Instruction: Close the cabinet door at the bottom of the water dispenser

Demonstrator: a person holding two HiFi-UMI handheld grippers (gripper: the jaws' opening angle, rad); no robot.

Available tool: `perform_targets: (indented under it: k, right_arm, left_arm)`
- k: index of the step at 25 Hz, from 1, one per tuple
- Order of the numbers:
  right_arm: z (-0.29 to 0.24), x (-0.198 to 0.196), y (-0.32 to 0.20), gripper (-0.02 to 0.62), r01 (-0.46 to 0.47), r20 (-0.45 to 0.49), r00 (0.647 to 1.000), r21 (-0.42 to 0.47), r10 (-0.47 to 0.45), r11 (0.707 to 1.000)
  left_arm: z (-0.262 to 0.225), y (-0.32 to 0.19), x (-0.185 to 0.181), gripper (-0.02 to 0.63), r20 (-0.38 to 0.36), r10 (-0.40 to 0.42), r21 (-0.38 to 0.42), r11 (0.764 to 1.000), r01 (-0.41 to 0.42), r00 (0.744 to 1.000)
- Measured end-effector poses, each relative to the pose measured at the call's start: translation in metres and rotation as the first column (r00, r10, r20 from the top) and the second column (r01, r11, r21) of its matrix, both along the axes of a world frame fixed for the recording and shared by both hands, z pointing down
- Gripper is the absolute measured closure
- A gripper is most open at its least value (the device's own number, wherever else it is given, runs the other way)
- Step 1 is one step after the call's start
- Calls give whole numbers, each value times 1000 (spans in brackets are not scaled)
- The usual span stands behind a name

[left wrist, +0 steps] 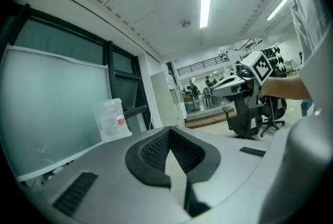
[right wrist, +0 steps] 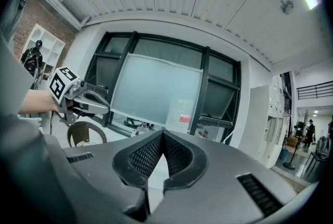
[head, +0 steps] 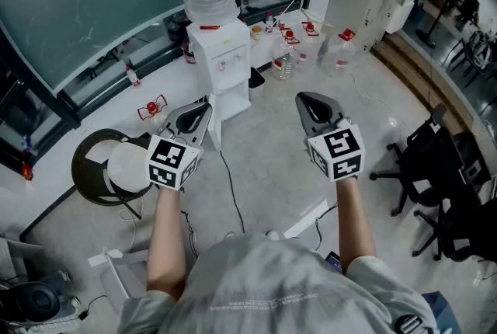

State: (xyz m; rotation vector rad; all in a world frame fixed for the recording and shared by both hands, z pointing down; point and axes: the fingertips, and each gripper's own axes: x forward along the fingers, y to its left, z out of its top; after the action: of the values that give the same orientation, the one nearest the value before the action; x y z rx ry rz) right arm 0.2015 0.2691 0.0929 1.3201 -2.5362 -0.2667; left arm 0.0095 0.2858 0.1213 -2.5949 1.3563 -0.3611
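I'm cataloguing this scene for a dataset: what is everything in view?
White water dispenser with clear bottle: one, white, ahead by the glass wall.
White bottom cabinet door: one, white, standing open.
Clear plastic jugs with red caps: several, clear, floor right of dispenser.
Black office chairs: at least two, black, right side.
Round black-rimmed object: one, black, floor at left.
Left tool: one, grey, shut, empty.
Right tool: one, grey, shut, empty.
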Motion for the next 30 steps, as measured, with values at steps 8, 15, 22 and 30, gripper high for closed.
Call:
perform_targets:
  k: [8, 15, 22, 30]
  right_arm:
    - [9, 23, -21, 568, 68, 46, 997, 3, -68, 998]
    - [29, 17, -47, 566, 137, 25, 990, -22, -136, 990]
    - [47, -21, -104, 566, 140, 14, 990, -35, -139, 990]
    - [39, -126, -208, 566, 132, -3, 991, 27, -132, 991]
  left_arm:
    - [-6, -18, -4, 588, -217, -90, -11, 996, 90, 972]
    - [-10, -32, -33, 588, -24, -244, 96, 965, 246, 969]
    - [12, -90, -97, 588, -291, -248, -30, 968, 251, 924]
    - [0, -211, -184, 588, -71, -232, 114, 964, 239, 970]
